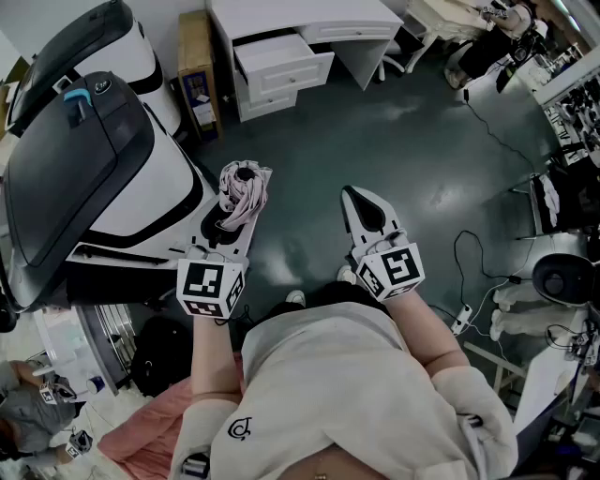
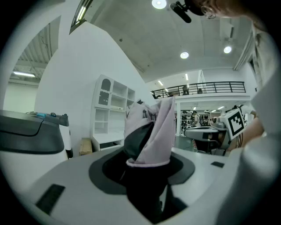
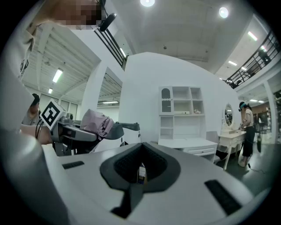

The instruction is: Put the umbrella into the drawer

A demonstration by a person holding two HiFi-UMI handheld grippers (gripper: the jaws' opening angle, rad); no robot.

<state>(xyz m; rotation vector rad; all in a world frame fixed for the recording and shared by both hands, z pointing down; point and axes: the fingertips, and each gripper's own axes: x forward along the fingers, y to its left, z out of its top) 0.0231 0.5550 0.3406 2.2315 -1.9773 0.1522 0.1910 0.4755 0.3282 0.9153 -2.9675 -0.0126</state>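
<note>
Nearest the head camera: the person's cream sweatshirt, both forearms reaching forward, one gripper in each hand.

Left gripper: I read the claw as closed on a folded pale-pink fabric umbrella. In the left gripper view the umbrella stands up out of the gripper, the jaws held partly apart by its bulk, with dark folds showing among the pink cloth. It is carried above the dark grey-green floor, near the person and well apart from the furniture at the far end.

Right gripper: held level to the right of the left one. In the right gripper view the gripper has its jaws drawn together, with nothing held between them. I see only a thin slit there.

Square-marker cubes sit on the left unit and the right unit.

Far side: a white wooden desk with one white drawer pulled out. The drawer's inside is not visible from here. A brown box-shaped cabinet stands just left of the desk.

Left side: a large white-and-dark-grey machine lies close beside the left gripper.
</note>
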